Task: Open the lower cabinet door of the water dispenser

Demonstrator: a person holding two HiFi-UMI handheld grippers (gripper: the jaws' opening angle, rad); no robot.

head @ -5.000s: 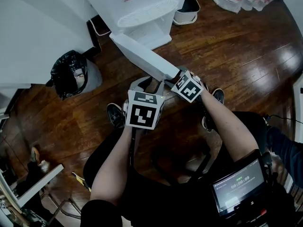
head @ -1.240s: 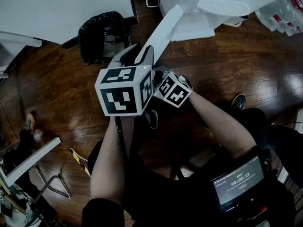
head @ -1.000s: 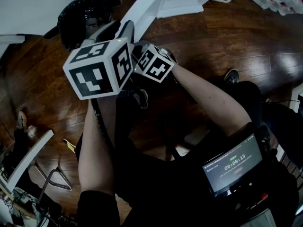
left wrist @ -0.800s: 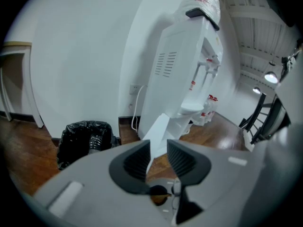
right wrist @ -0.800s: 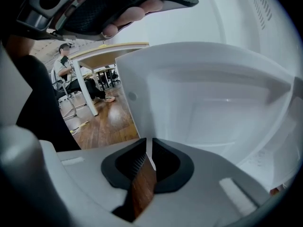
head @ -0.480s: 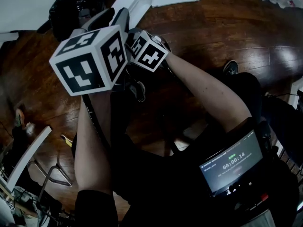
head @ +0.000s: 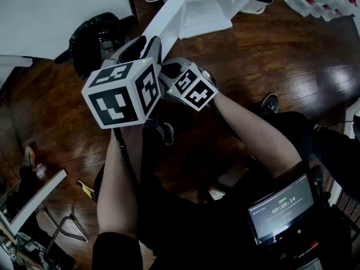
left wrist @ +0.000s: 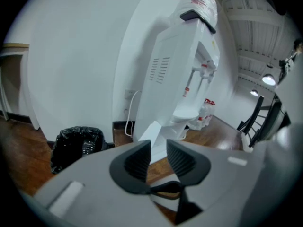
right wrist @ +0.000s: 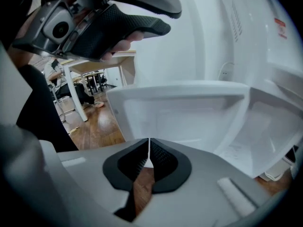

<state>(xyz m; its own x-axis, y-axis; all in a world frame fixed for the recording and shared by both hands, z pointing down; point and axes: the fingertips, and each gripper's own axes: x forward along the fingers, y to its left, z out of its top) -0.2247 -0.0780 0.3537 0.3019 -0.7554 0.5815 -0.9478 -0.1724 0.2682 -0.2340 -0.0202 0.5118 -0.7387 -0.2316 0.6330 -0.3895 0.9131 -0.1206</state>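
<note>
Looking down in the head view, the cabinet door (head: 169, 17) stands swung out at upper centre. Left gripper view: left gripper (left wrist: 158, 157) parted, empty. Right gripper view: right gripper (right wrist: 148, 161) clenched on nothing; draw it off gently, not nudging the cabinet door.

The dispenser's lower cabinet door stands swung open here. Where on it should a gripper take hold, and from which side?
Probably the free outer edge of the lower cabinet door, the end away from the water dispenser, approached from the person's side. It is a thin flat panel standing edge-on, so jaws can straddle it; the left gripper, jaws apart, faces that edge.
</note>
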